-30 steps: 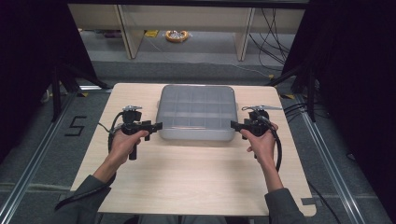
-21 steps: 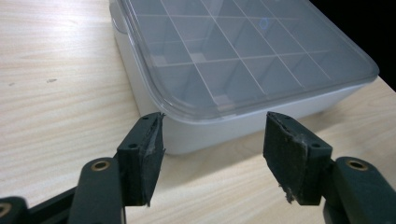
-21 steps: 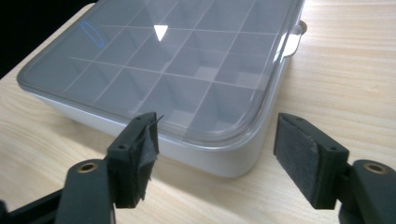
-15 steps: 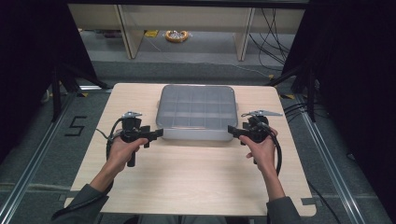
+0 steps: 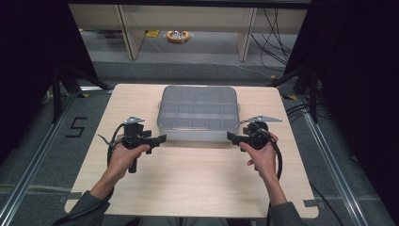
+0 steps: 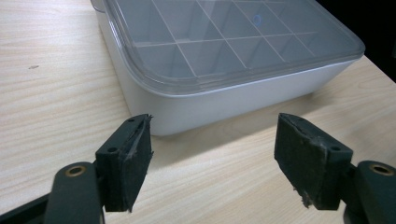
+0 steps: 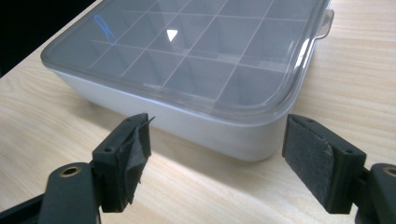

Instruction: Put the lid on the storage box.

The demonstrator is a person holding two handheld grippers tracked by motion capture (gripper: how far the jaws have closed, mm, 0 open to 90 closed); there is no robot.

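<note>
A shallow white compartment box (image 5: 197,113) with a clear lid stands at the middle back of the wooden table (image 5: 188,188). My left gripper (image 5: 162,139) is level by the box's near left corner and points right. In the left gripper view the box (image 6: 224,46) lies just beyond the left gripper (image 6: 217,140). My right gripper (image 5: 230,137) mirrors it at the near right corner. From the right gripper (image 7: 219,140) the box (image 7: 187,56) is close ahead. The jaws of both have just been opening and nothing is between them.
The lid has a small tab (image 7: 327,23) on one end. Bare table runs from the box to the front edge. Beyond the table are shelf legs (image 5: 127,33) and a yellow object (image 5: 178,36) on the floor. Cables (image 5: 301,113) lie at the right.
Both grippers have drawn back a little from the box's sides toward its near corners. Their jaws stand wider than before. The box has stayed where it was.
</note>
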